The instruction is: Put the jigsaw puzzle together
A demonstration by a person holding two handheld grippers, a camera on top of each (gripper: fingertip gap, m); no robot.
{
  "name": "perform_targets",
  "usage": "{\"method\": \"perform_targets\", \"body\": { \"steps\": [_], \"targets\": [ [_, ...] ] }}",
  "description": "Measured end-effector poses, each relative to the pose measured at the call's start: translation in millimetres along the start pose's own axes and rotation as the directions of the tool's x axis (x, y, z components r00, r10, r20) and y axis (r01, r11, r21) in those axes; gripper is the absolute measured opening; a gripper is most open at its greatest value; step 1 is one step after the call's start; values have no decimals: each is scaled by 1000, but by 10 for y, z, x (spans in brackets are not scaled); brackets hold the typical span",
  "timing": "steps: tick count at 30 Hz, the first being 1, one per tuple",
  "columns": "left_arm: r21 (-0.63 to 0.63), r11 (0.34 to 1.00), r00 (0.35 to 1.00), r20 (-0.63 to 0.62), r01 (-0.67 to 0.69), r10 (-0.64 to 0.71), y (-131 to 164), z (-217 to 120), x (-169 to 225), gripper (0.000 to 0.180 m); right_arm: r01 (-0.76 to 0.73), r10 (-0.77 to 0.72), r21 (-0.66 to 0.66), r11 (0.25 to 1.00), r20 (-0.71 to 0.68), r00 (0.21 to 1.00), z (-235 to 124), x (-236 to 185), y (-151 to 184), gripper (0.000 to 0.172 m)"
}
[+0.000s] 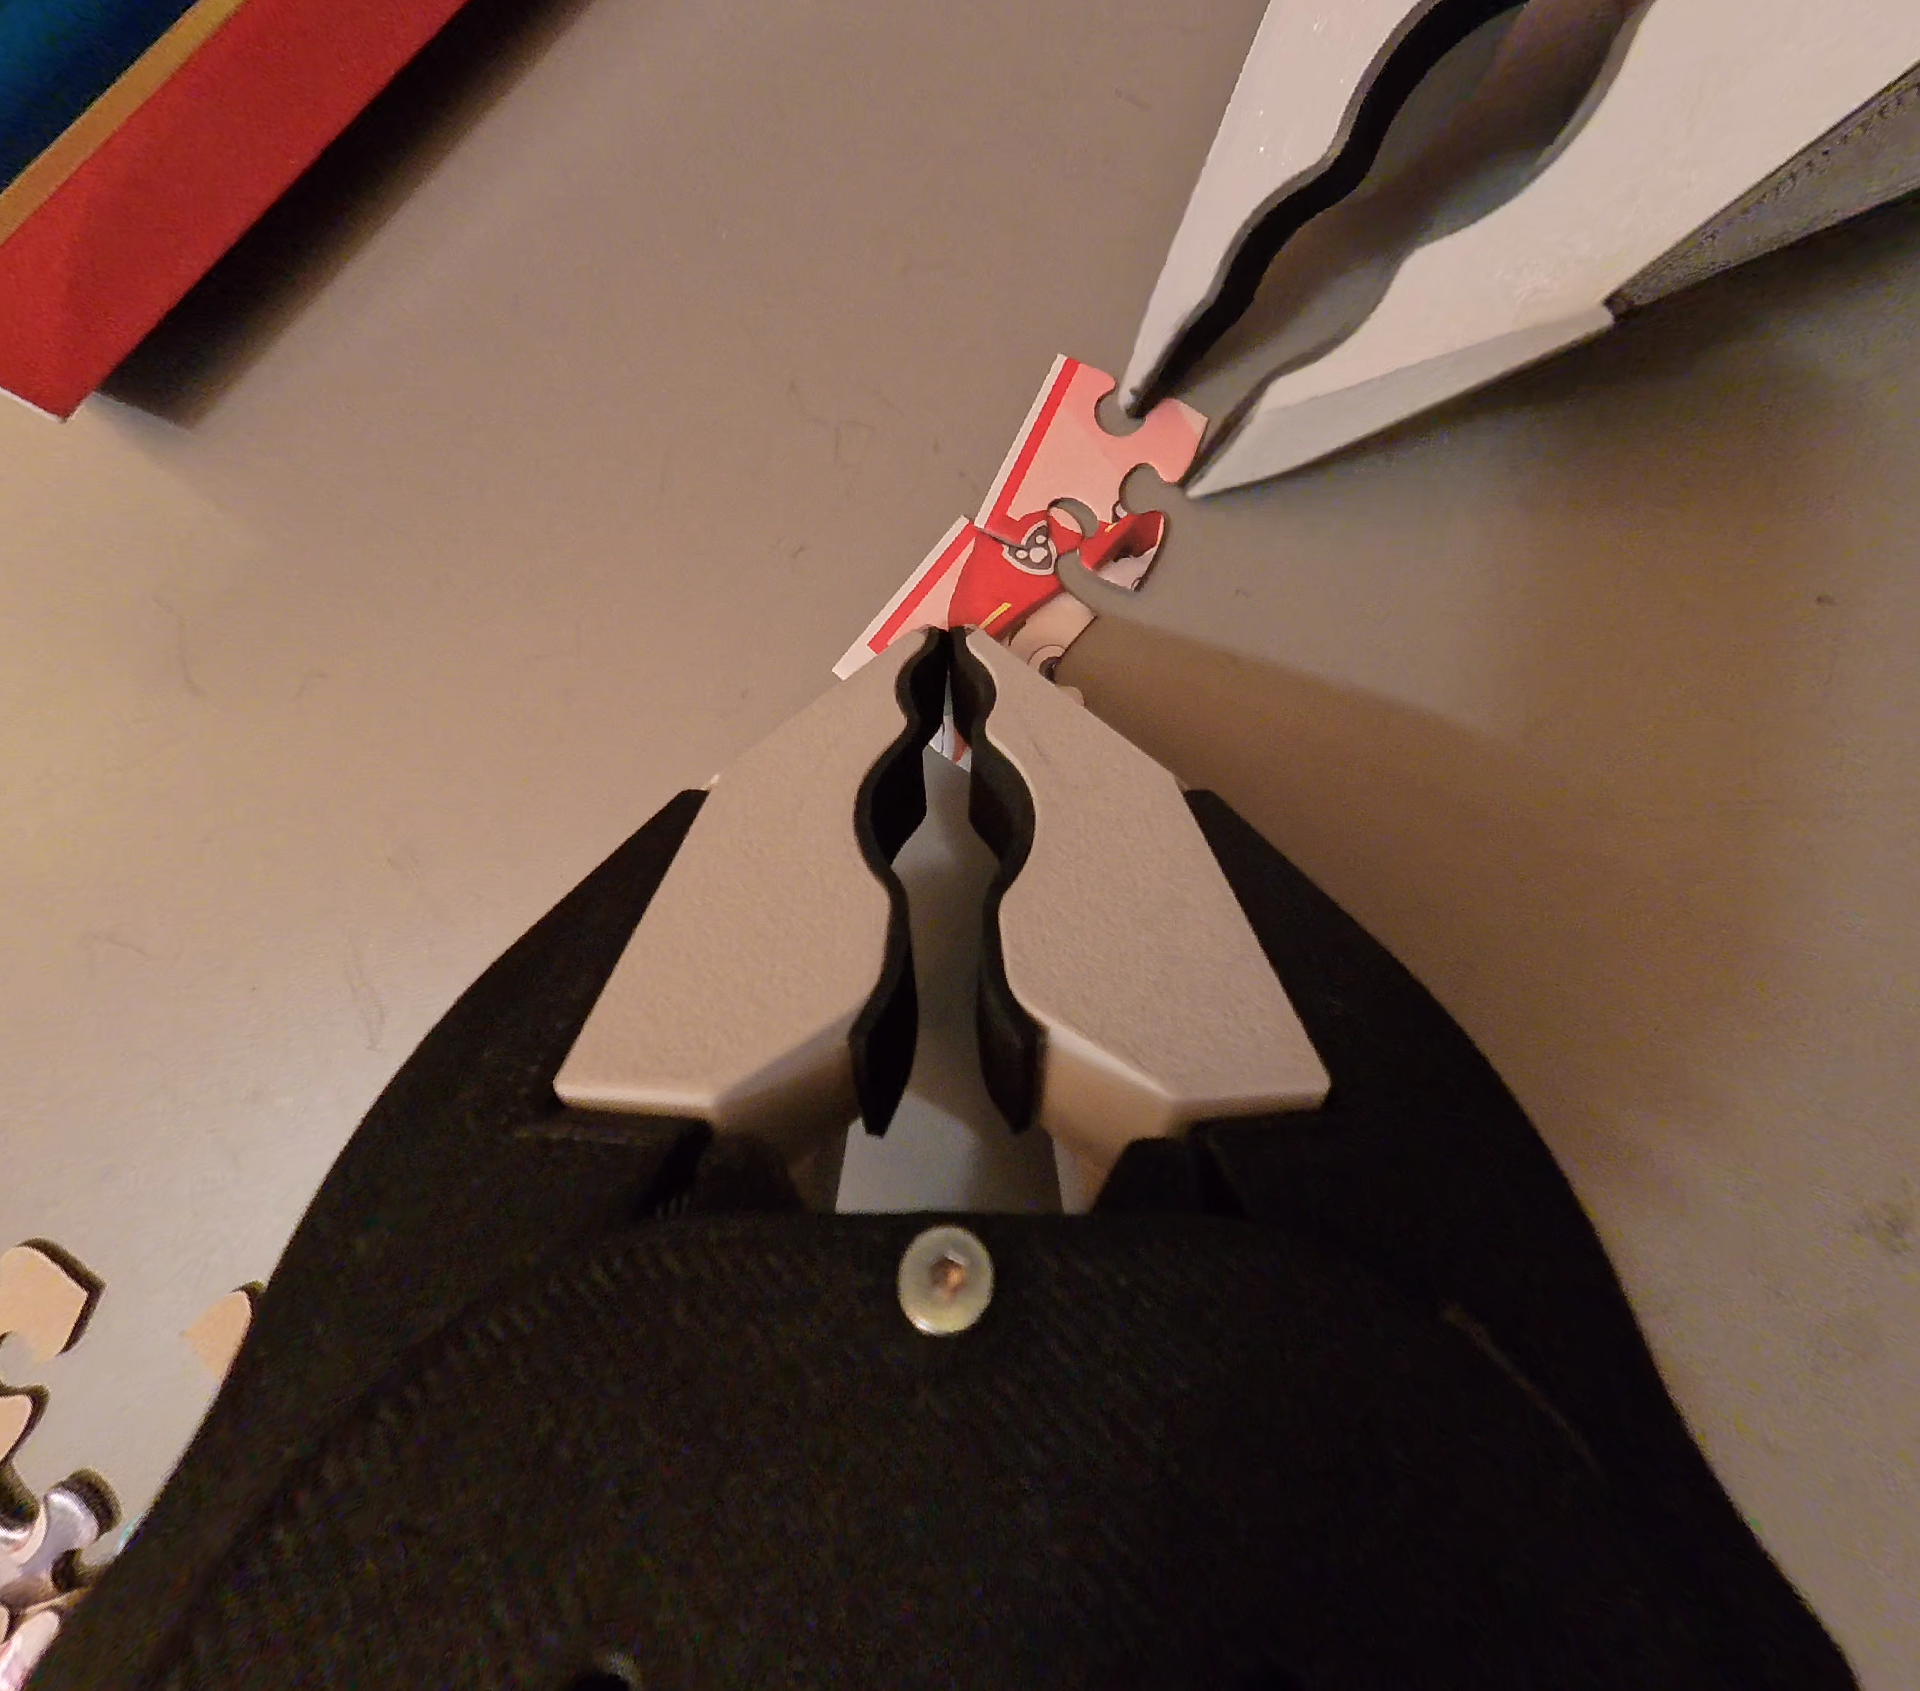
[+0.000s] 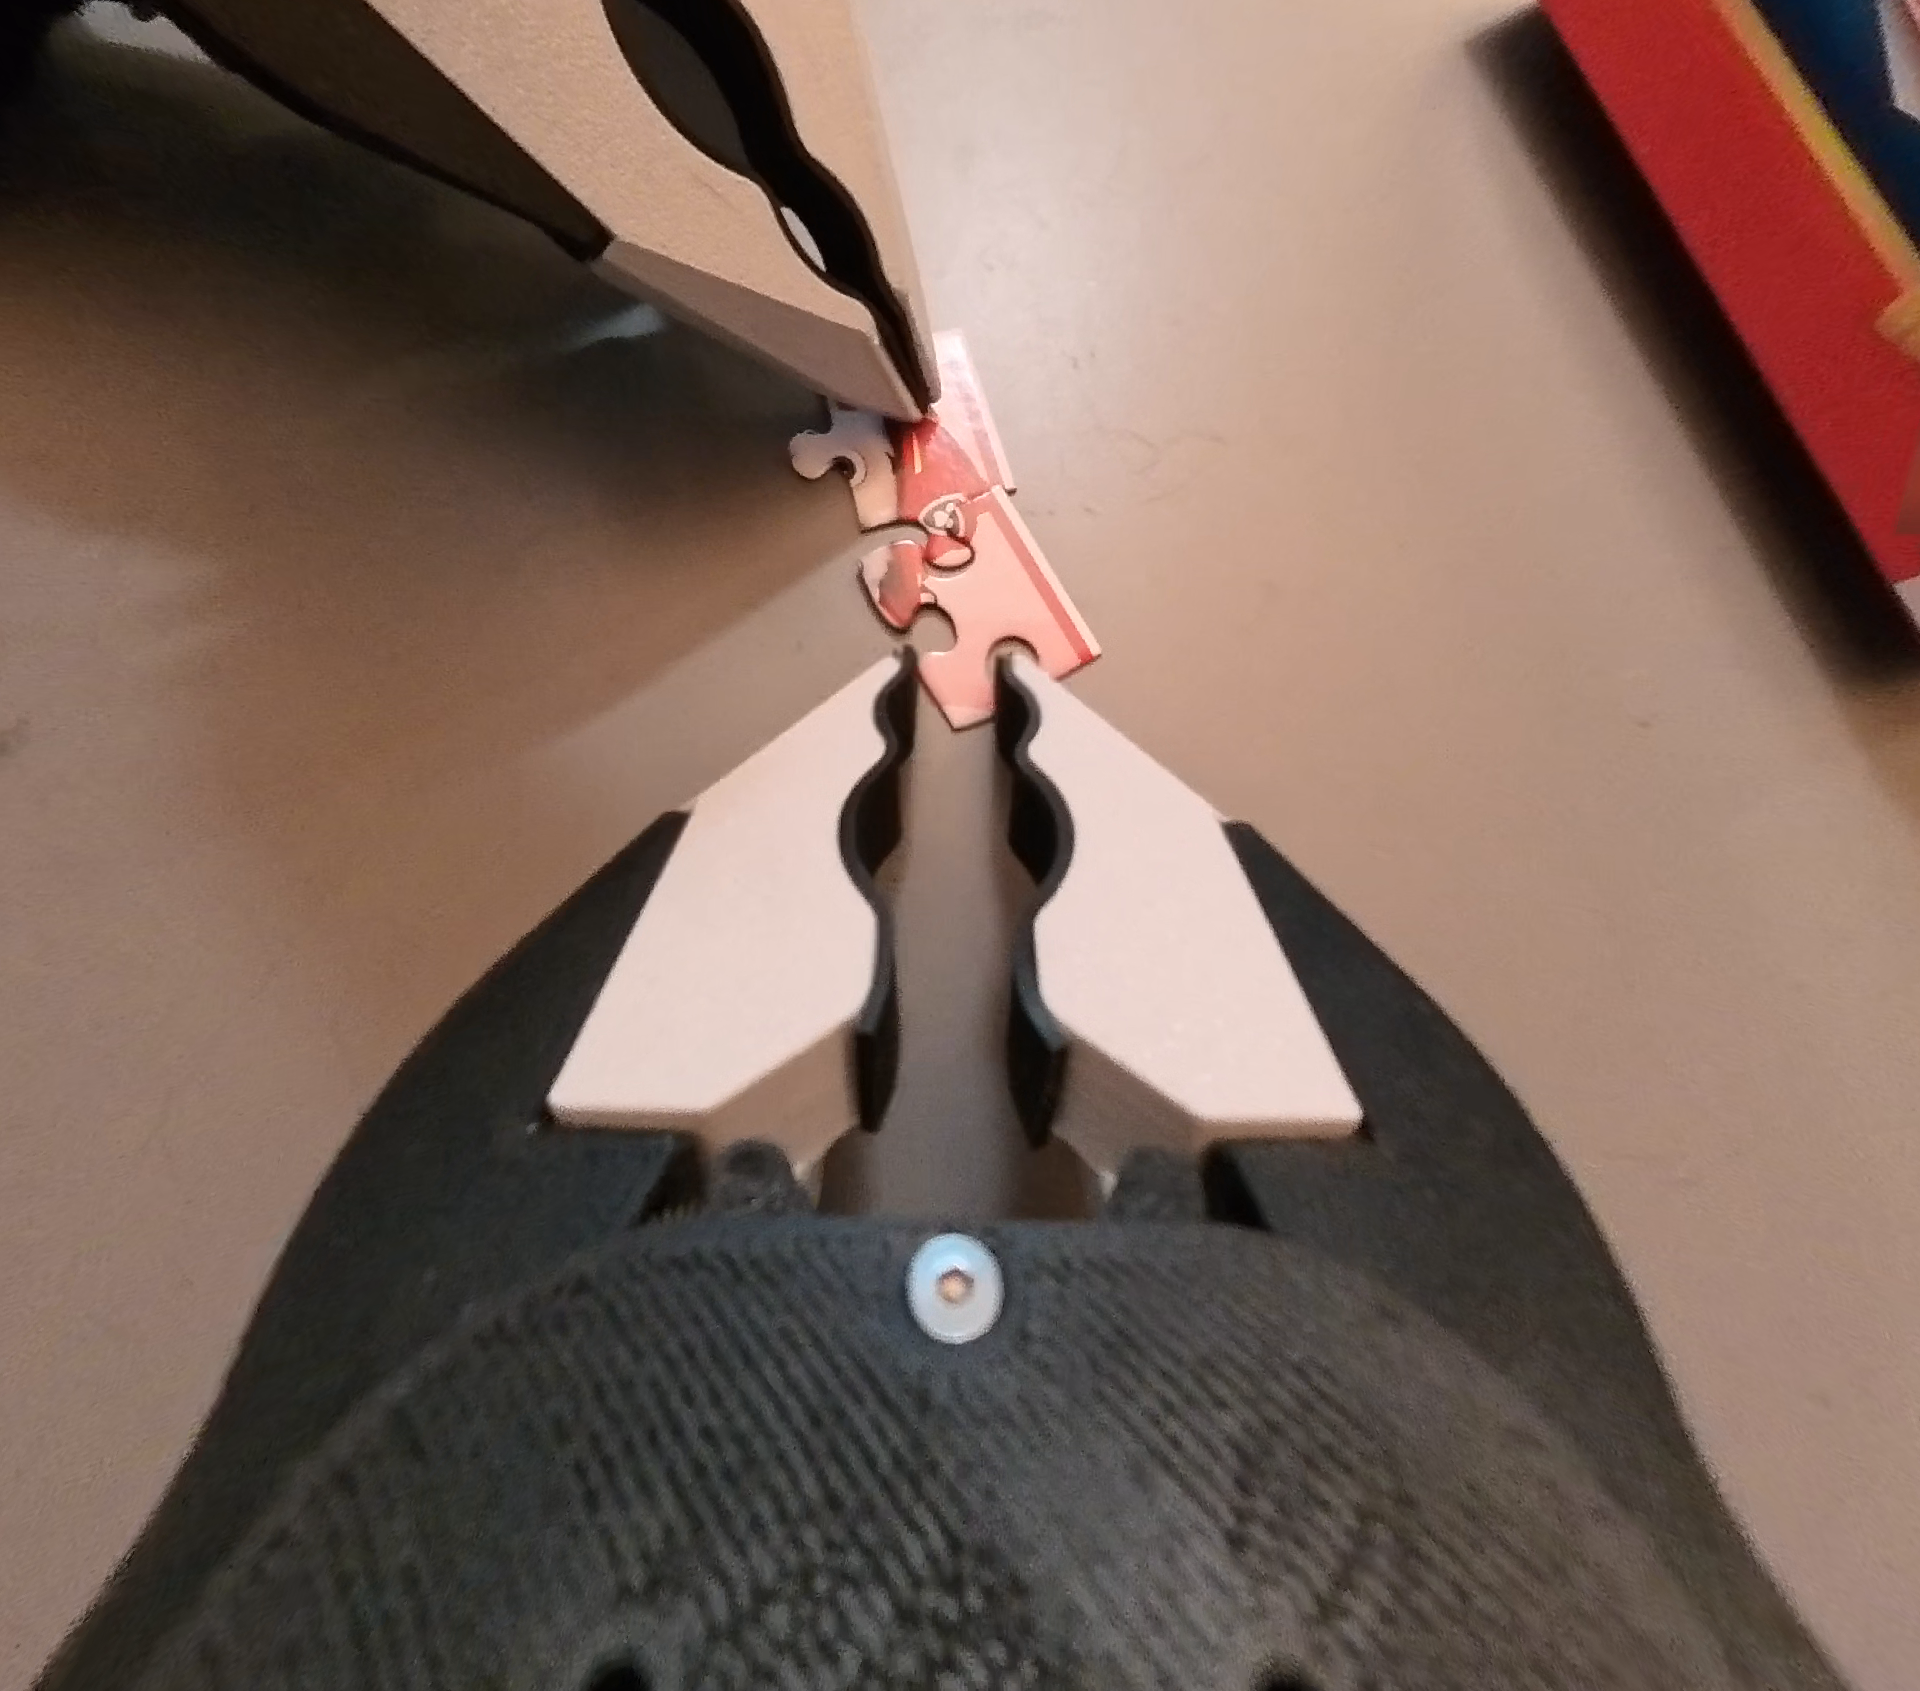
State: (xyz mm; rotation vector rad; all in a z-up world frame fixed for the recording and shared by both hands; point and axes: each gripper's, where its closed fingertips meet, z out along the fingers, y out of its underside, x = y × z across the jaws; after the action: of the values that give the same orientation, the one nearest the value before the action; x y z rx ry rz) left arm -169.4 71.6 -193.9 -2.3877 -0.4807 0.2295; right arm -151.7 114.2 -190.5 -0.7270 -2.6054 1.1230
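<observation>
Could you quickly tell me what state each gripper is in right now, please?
Left gripper: jaws shut, tips on the red puzzle piece.
Right gripper: jaws slightly open around the pink puzzle piece.

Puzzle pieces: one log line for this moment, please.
left gripper: shut, tips on red piece | right gripper: open, straddling pink piece | pieces interlocked, flat on table

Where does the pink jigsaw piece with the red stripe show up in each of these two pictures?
Left wrist view: pink jigsaw piece right of centre, at the far tongs' tips.
Right wrist view: pink jigsaw piece at centre, just above this view's own tongs.
Shared landmark: the red box on the table.
</observation>
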Motion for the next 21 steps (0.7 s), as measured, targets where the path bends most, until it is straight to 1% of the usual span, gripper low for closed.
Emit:
{"method": "perform_targets", "body": {
  "steps": [21],
  "targets": [
    [2,1000,1000,-1,2,-2,0,0,0,0,-33,28,-63,997,-74,997,28,-25,-26,11]
  ]
}}
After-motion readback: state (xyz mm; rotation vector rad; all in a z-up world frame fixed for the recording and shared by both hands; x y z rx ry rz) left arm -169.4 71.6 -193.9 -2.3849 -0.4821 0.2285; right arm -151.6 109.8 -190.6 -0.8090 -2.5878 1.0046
